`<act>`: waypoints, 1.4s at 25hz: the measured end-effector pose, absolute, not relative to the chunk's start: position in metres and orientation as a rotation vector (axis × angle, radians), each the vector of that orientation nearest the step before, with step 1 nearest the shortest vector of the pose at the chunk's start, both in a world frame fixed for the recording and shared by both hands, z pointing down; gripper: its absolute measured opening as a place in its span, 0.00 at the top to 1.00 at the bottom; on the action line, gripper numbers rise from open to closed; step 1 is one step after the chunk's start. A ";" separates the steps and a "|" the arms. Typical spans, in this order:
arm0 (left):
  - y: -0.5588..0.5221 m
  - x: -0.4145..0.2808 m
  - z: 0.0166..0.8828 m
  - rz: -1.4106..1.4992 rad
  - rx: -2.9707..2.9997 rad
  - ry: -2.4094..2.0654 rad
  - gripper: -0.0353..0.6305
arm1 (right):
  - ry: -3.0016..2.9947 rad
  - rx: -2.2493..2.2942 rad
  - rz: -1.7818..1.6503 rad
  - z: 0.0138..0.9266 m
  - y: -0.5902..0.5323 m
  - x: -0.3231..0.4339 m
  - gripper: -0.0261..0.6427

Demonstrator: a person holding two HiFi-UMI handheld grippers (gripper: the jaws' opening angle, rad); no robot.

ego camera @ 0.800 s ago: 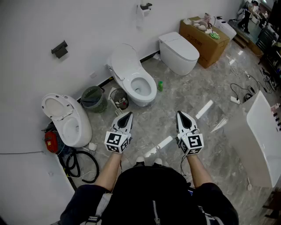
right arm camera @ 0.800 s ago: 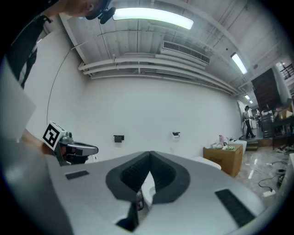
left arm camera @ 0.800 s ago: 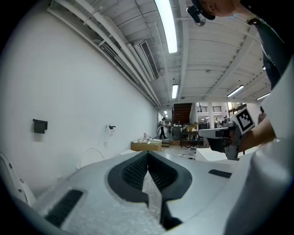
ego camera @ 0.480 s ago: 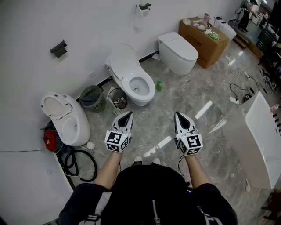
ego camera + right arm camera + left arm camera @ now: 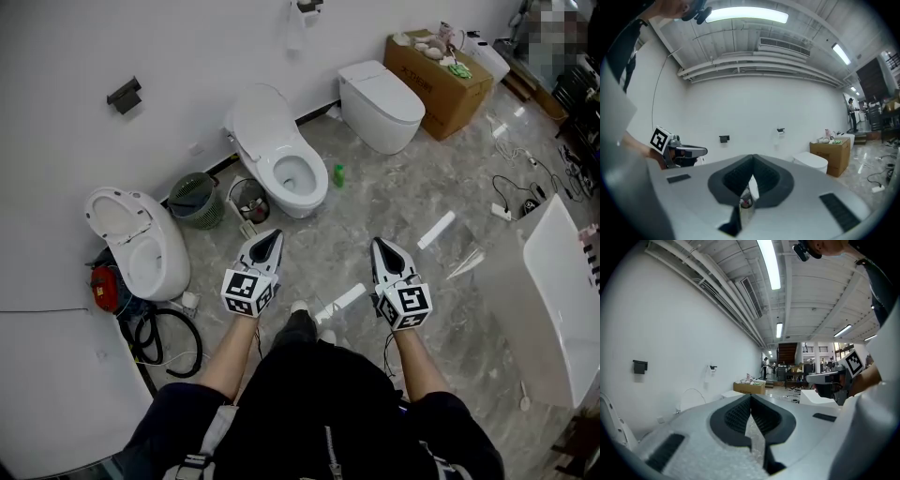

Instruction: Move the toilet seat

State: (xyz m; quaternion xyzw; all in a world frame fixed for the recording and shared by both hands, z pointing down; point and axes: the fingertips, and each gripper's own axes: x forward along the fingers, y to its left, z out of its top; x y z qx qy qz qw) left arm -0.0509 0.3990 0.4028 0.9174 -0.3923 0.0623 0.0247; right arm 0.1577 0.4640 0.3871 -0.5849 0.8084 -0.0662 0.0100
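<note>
The middle white toilet [image 5: 281, 159] stands against the wall with its lid raised and its seat [image 5: 298, 175] down around the bowl. Its lid [image 5: 692, 399] shows as a white arch in the left gripper view. My left gripper [image 5: 273, 235] and right gripper [image 5: 379, 245] hover side by side over the floor, well short of that toilet, both shut and empty. The left gripper's [image 5: 751, 397] jaws meet with nothing between them, and so do the right gripper's [image 5: 751, 160]. Each gripper shows in the other's view, the right [image 5: 829, 380] and the left [image 5: 679, 152].
An open-lidded toilet [image 5: 141, 248] stands at the left and a closed one [image 5: 380, 94] at the right. A green basket [image 5: 197, 202], small bin [image 5: 248, 200] and green bottle [image 5: 338, 174] flank the middle toilet. Cardboard box [image 5: 441, 66], white panel [image 5: 558, 300], black hose [image 5: 164, 342] and floor cables [image 5: 520, 197] lie around.
The scene has slid slightly up and left in the head view, and a leg has swung forward below me. Both grippers stay shut, side by side.
</note>
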 end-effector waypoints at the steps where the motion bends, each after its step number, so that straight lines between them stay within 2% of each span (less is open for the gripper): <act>1: 0.397 -0.048 0.403 0.194 2.839 -1.212 0.94 | 2.522 -1.830 -0.203 0.387 0.462 0.162 0.96; 17: 0.303 0.010 0.425 0.174 2.836 -1.159 0.94 | 2.569 -1.841 -0.219 0.405 0.384 0.212 0.96; 24: 0.233 0.024 0.437 0.192 2.788 -1.198 0.94 | 2.614 -1.805 -0.240 0.413 0.303 0.225 0.96; 35: 0.096 0.016 0.427 0.231 2.750 -1.325 0.94 | 2.732 -1.626 -0.240 0.402 0.134 0.201 0.96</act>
